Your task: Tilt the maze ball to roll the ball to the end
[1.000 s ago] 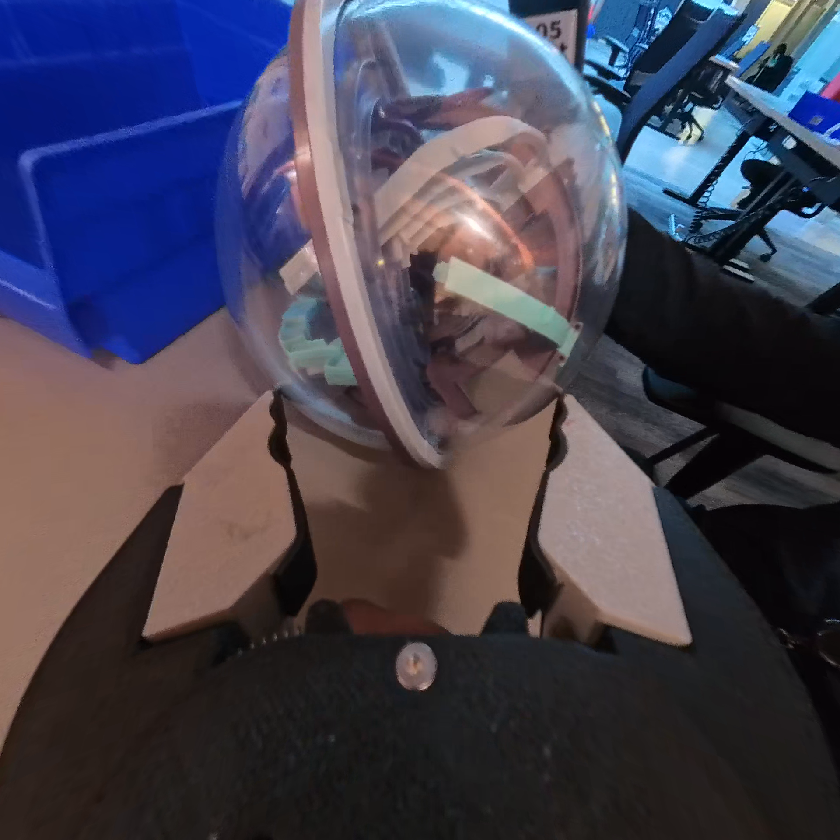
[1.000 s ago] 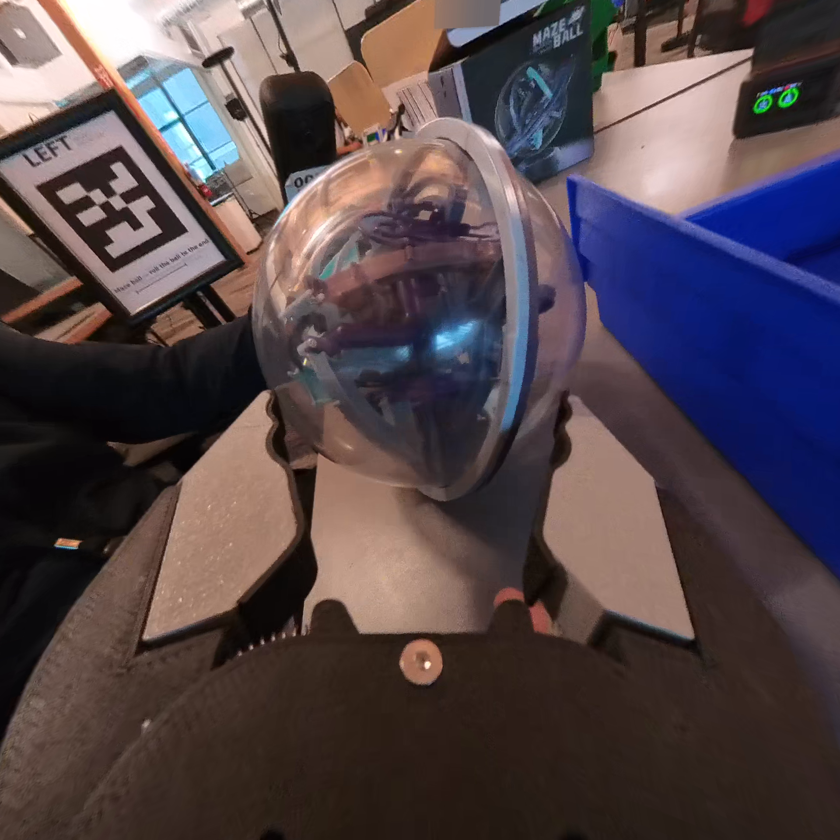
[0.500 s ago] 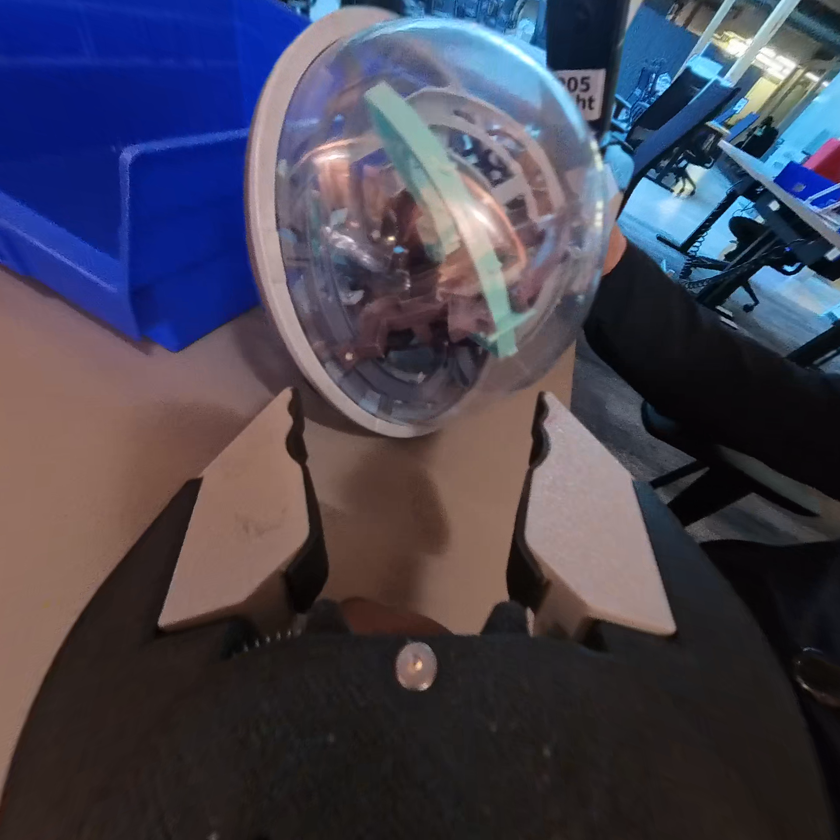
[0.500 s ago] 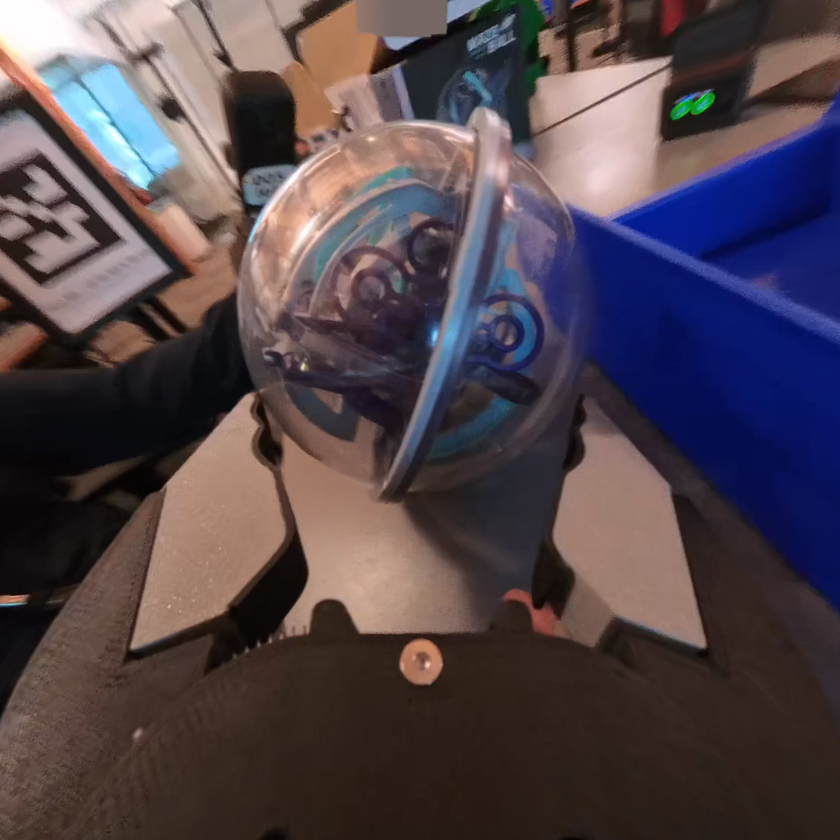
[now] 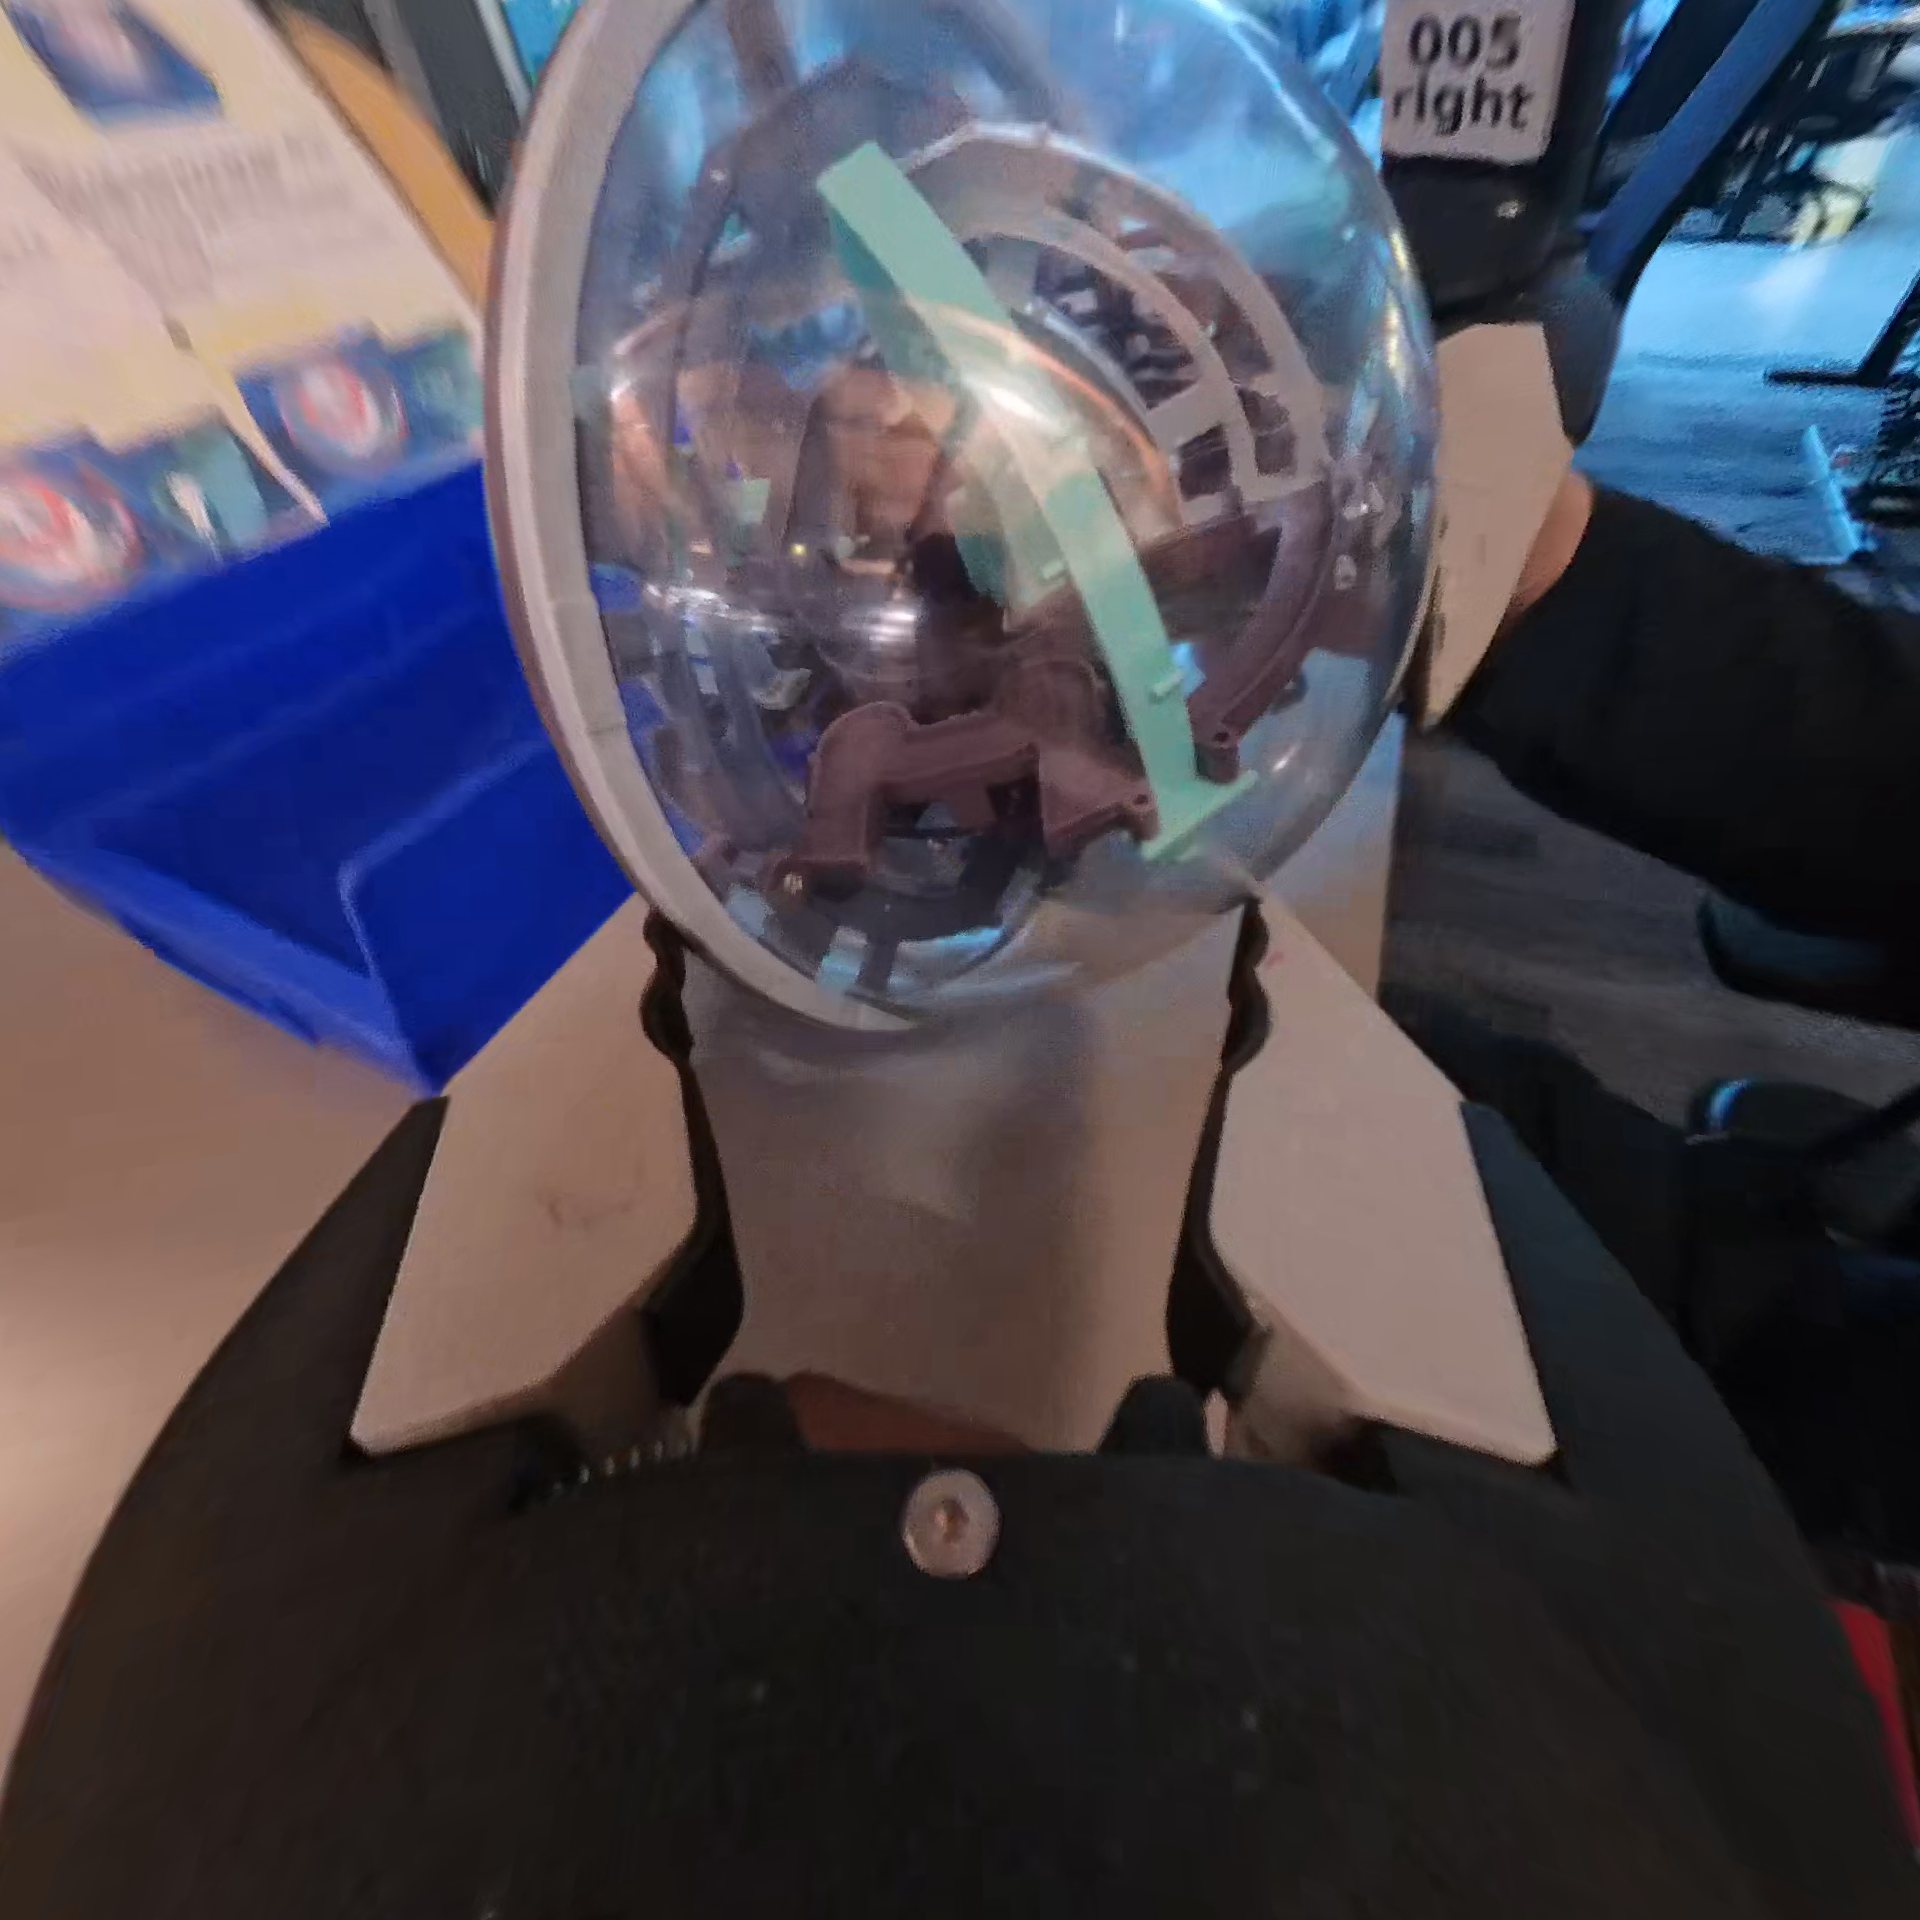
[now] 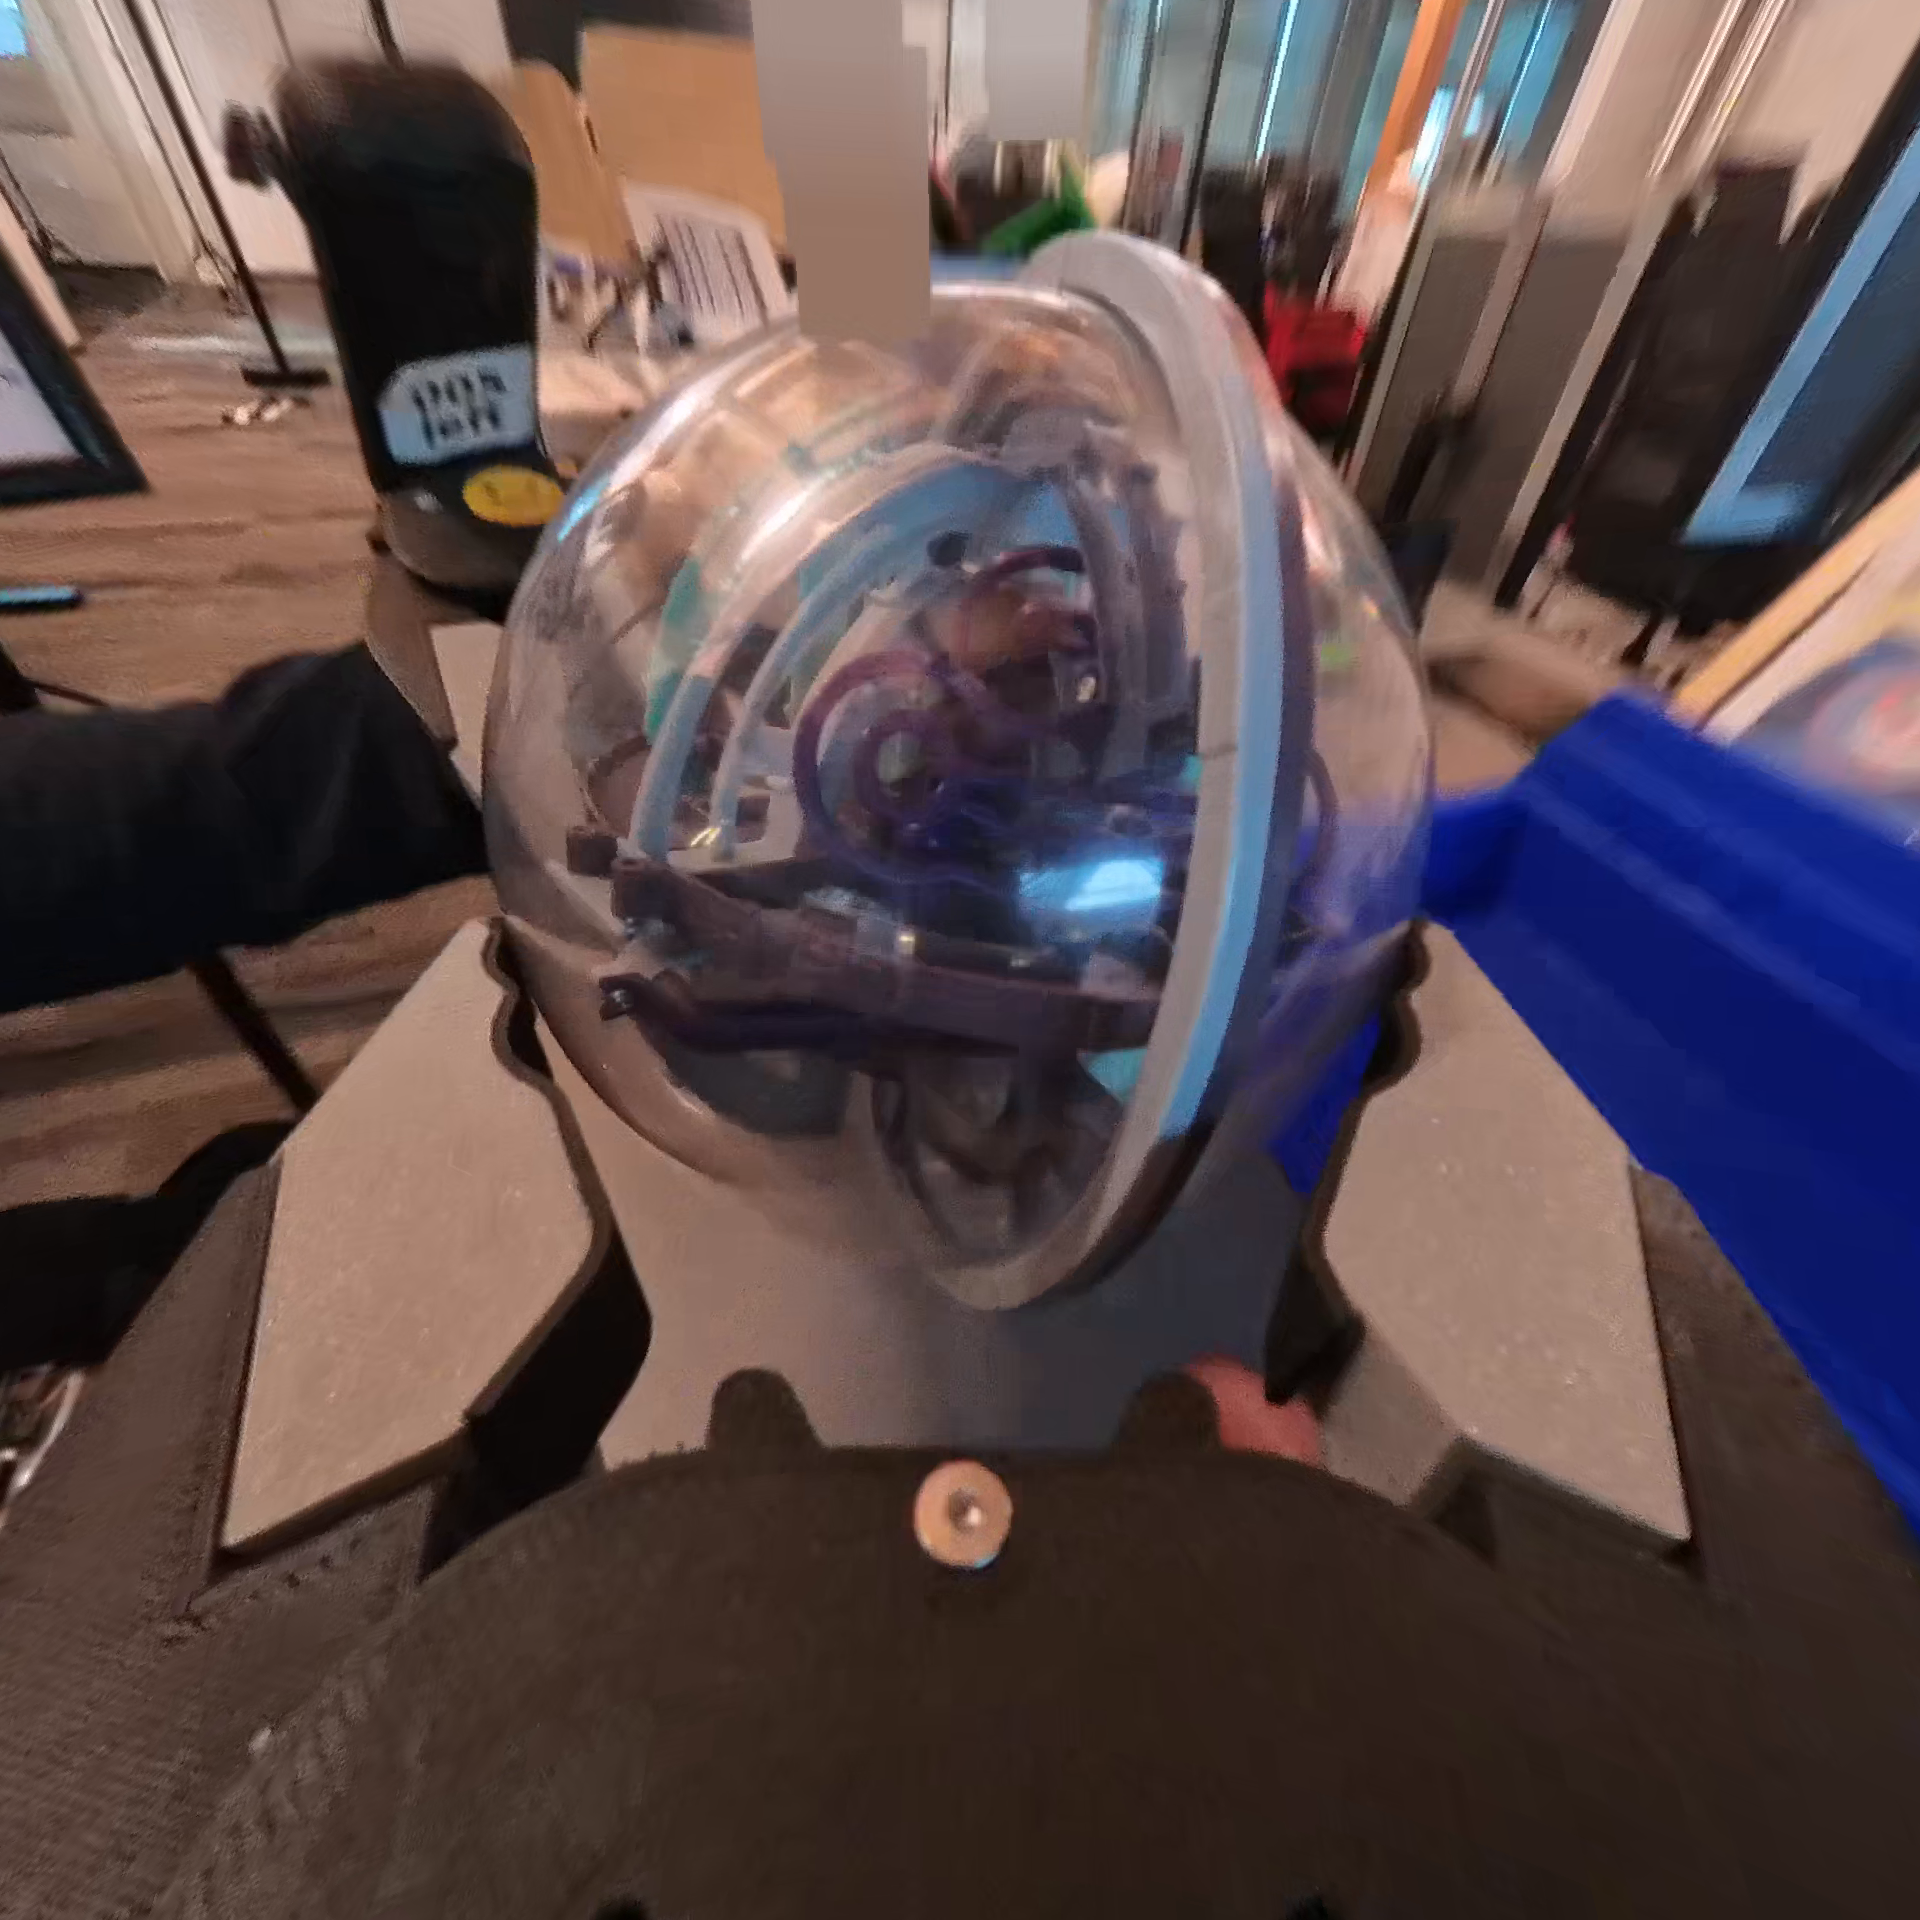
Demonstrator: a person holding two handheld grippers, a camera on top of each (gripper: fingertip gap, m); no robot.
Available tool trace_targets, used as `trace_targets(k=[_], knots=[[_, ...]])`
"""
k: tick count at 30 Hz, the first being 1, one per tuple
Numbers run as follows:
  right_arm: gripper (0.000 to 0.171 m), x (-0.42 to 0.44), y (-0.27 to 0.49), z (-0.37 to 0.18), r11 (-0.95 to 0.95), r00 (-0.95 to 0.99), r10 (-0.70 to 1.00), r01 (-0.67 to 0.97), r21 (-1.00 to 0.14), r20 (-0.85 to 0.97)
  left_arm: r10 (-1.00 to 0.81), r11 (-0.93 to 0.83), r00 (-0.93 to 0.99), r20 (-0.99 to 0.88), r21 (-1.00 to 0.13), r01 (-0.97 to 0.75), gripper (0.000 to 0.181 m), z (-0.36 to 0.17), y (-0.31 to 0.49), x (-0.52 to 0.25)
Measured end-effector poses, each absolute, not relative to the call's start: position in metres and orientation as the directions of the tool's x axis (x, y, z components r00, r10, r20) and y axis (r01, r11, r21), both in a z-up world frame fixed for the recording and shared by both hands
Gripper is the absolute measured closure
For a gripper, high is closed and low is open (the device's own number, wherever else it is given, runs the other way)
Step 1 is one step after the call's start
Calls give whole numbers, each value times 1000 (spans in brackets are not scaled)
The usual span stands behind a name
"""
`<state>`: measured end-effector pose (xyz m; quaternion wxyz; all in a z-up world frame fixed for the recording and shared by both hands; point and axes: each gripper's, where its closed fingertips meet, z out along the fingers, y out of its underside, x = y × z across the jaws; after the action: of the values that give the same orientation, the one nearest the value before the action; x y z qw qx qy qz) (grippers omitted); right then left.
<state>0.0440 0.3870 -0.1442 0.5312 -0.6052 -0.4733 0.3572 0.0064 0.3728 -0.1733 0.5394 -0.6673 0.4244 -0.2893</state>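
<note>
From the left wrist view, the left tongs (image 5: 951,966) are spread wide around the bottom of the clear maze ball (image 5: 966,499), its grey rim tilted, a blue bin (image 5: 260,748) behind on the counter (image 5: 156,1195). From the right wrist view, the right tongs (image 6: 956,997) likewise cradle the maze ball (image 6: 935,769) between 2 splayed fingers, the bin (image 6: 1683,935) beside it.

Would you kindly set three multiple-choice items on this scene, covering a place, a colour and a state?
1. In the left wrist view, where is the bin relative to the maze ball?
A left
B right
C beneath

2. What colour is the bin?
A red
B blue
C green

3. How is the maze ball held?
A lying on the table
B left gripper alone
C between both grippers

Answers: 1 A, the bin sits left of the sphere. 2 B, its walls are blue. 3 C, the right gripper also straddles it, and each shows beyond it in the other's view.
</note>
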Motion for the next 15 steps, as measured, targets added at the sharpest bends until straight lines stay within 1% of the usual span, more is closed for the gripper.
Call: trace_targets(k=[3, 7, 11, 15], knots=[[17, 47, 353, -90, 177, 302, 930, 127, -976, 208, -862, 88, 468, -194, -967, -240, 79, -125, 345, 10], [17, 48, 291, -32, 371, 299, 876, 81, -925, 378, -787, 306, 473, -396, -916, -258, 78, -65, 288, 10], [17, 52, 227, 7, 440, 297, 851, 45, -897, 433, -740, 393, 481, -471, -882, -259, 77, -24, 226, 14], [17, 56, 192, 21, 471, 288, 843, 8, -882, 454, -688, 474, 486, -539, -841, -261, 76, -6, 190, 18]])
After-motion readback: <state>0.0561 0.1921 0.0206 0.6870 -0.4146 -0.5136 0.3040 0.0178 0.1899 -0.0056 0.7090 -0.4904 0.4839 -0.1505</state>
